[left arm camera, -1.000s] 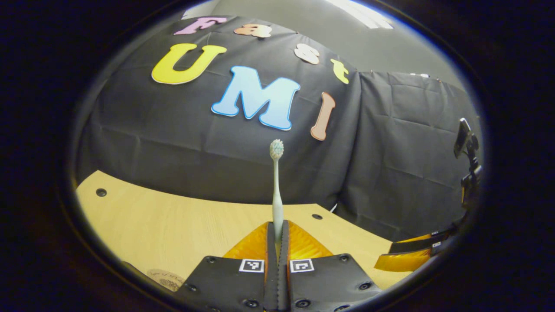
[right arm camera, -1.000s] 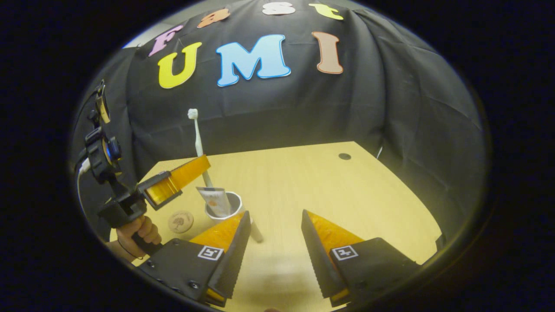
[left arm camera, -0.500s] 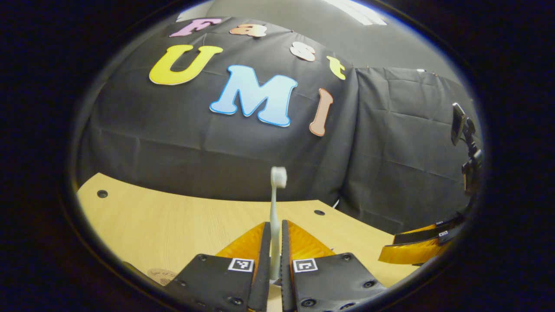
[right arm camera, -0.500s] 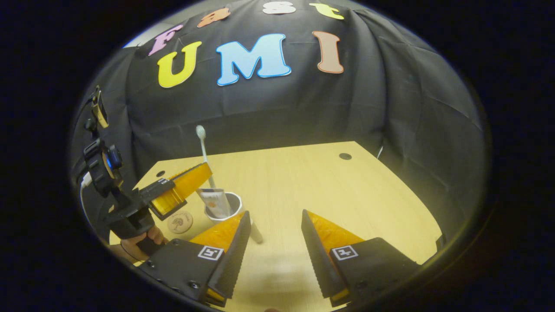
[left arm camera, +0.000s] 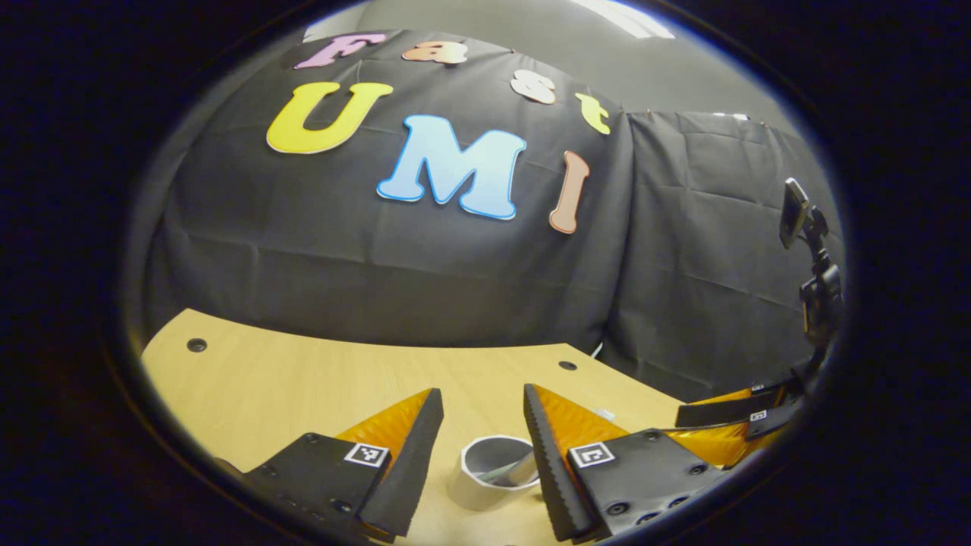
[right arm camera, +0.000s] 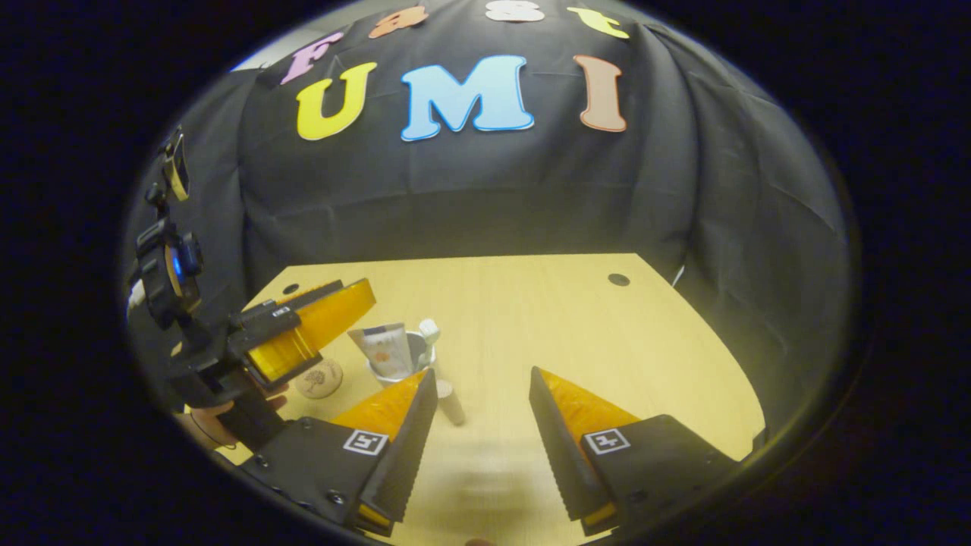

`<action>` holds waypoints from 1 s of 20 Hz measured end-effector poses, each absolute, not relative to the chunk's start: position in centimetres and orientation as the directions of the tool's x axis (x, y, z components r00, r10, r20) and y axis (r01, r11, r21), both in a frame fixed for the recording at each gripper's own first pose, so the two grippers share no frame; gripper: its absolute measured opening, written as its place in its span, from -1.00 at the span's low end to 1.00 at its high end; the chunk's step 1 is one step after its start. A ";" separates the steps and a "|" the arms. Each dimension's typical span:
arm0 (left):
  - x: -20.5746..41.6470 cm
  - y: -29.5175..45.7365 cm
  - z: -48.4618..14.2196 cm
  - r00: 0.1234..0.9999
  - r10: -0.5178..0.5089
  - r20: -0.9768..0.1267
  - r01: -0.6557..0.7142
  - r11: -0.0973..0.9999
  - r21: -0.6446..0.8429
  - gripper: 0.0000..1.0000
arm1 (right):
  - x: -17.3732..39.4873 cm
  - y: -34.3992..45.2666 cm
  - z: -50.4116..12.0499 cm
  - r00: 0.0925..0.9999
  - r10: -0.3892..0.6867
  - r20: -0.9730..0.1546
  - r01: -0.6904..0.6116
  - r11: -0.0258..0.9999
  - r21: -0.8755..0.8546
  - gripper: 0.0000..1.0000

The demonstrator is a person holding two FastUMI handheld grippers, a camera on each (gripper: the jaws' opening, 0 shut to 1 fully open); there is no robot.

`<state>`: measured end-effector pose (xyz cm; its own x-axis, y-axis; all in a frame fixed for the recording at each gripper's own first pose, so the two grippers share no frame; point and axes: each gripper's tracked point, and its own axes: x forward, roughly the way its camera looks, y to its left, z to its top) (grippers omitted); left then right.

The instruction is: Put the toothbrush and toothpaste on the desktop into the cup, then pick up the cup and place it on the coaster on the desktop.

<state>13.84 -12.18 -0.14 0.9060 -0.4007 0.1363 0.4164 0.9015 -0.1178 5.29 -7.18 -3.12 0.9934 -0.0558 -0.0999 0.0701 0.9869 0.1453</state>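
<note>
Light wooden desktop (right arm camera: 546,318), black cloth wall (right arm camera: 470,197), grey ceiling (left arm camera: 683,68)

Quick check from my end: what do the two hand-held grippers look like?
Both match: the left hand-held gripper and right hand-held gripper have wedge-shaped translucent orange fingers with ribbed black pads, on black bolted plates each bearing a small square black-and-white marker.

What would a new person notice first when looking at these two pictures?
In the right gripper view, the white cup stands left of centre on the wooden desktop, with the toothpaste and the toothbrush sticking out of it. Just left of it lies the small round coaster. In the left gripper view, the left tool hangs open above the cup.
</note>
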 end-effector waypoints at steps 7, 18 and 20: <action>10.2 -8.3 1.8 0.947 -0.289 0.139 0.306 0.944 -0.125 0.87 | 5.9 -5.8 -3.0 0.986 0.041 -0.160 -0.042 0.999 -0.005 0.60; 5.8 -3.3 1.1 0.990 -0.112 0.088 0.125 0.980 -0.157 0.87 | 9.1 -5.4 -5.9 0.941 0.148 -0.305 -0.205 0.965 -0.165 0.99; 5.4 -2.6 0.9 0.993 -0.088 0.077 0.100 0.980 -0.170 0.87 | 10.0 -5.1 -5.9 0.933 0.167 -0.319 -0.239 0.951 -0.199 0.99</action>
<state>5.40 -2.58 0.93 0.9932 -0.0876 0.0770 0.0996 0.9804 -0.1697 9.99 -5.14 -5.88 0.9329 0.1674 -0.3188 -0.2385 0.9506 -0.1988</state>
